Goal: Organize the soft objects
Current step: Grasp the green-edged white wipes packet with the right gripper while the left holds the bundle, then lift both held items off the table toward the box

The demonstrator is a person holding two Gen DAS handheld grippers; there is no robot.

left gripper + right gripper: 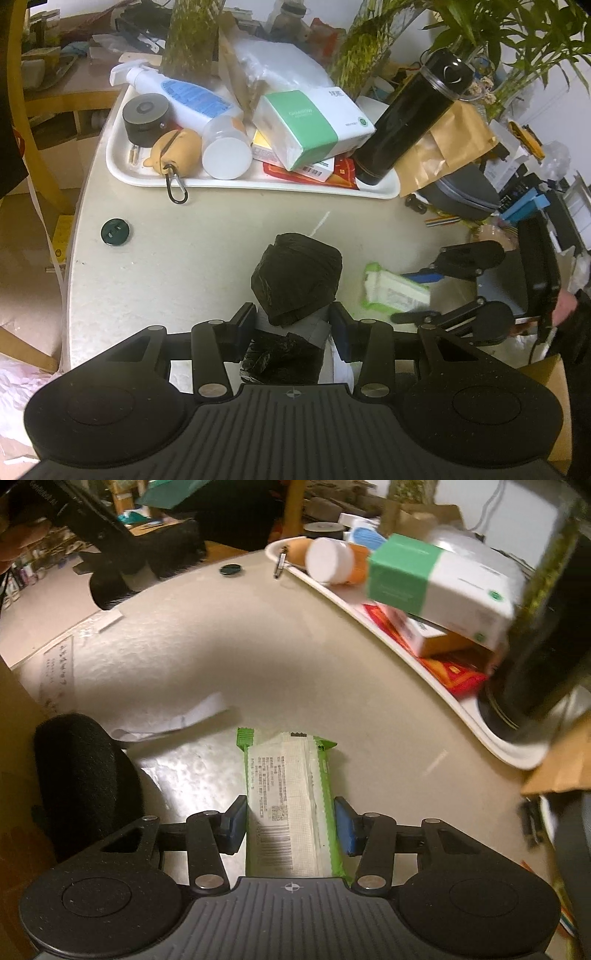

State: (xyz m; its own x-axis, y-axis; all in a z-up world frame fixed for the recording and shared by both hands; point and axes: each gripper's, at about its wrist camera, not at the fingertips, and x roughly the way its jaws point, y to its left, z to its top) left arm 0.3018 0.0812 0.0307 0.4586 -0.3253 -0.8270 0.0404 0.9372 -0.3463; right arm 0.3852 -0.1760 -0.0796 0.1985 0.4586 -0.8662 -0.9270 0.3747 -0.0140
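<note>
My left gripper (293, 325) is shut on a black roll of plastic bags (295, 280), held just above the beige table (192, 258). My right gripper (291, 825) is shut on a green-and-white tissue packet (288, 797) that lies flat on the table; it also shows in the left wrist view (395, 291) with the right gripper (424, 291) around it. A white tray (122, 162) at the far side holds a green-and-white tissue box (314, 127), a tan plush toy (177, 149), a spray bottle (184, 92) and a black flask (410, 114).
A dark green round cap (115, 231) lies on the table to the left. A brown paper bag (450, 147) and a grey case (461, 192) sit to the right of the tray. Potted plants (498, 33) stand behind. A paper slip (177, 720) lies near the packet.
</note>
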